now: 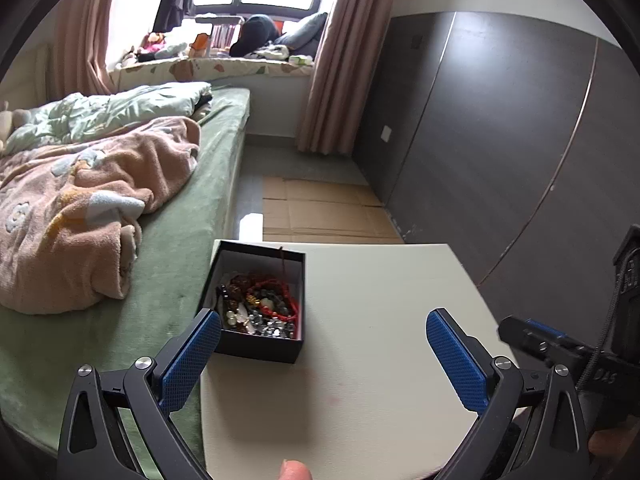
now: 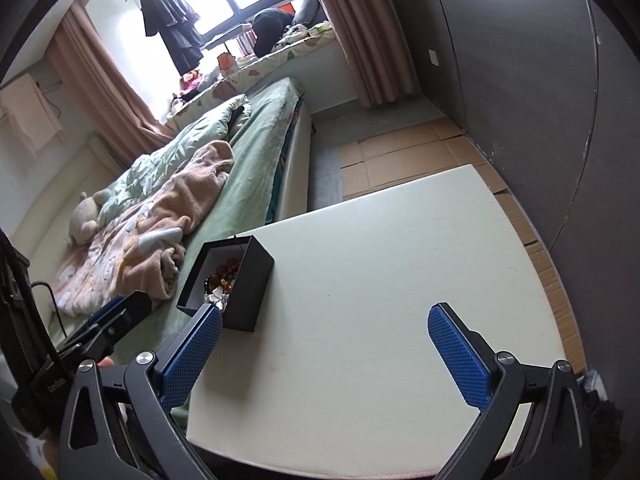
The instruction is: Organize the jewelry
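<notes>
A black open box stands at the left edge of a white table. Inside lies a tangle of jewelry: red cords, dark and amber beads, several pale pieces. My left gripper hovers open over the table, its left finger just in front of the box's near left corner, nothing between the blue pads. The right wrist view shows the same box from its right side, with beads visible inside. My right gripper is open and empty, its left finger close to the box's near corner.
A bed with a green sheet and a pink blanket runs along the table's left side. Flattened cardboard lies on the floor beyond the table. A dark wardrobe stands to the right. A fingertip shows at the bottom edge.
</notes>
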